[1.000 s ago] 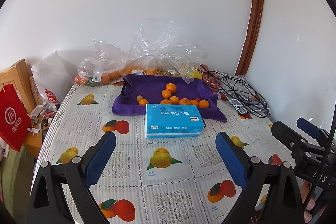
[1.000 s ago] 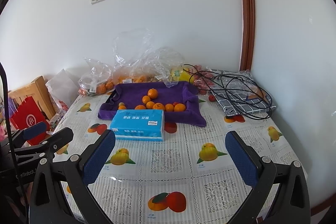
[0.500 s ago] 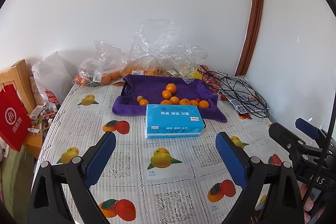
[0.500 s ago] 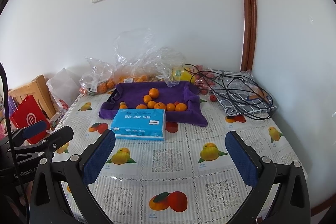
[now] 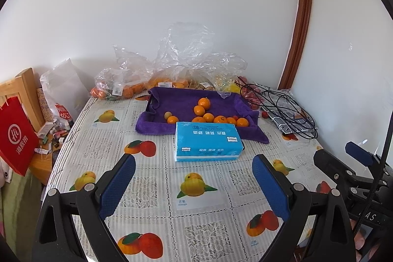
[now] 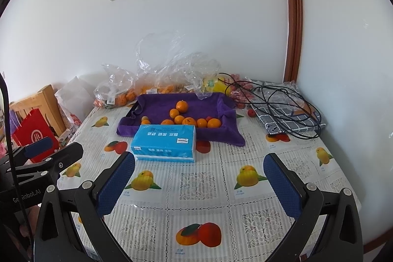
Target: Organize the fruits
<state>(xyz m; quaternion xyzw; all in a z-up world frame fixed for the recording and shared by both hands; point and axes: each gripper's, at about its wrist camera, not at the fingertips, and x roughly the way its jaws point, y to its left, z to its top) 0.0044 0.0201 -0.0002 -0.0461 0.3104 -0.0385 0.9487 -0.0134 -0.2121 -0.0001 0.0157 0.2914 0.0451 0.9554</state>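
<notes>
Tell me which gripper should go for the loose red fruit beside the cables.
Right, probably. The red fruit lies right of the purple tray, on the right gripper side; both grippers are open and empty.

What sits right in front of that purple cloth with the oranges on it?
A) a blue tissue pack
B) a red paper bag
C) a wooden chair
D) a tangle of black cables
A: the blue tissue pack lies flat on the tablecloth, directly before the near edge of the purple cloth that holds the oranges. Both grippers hang open short of it.
</notes>
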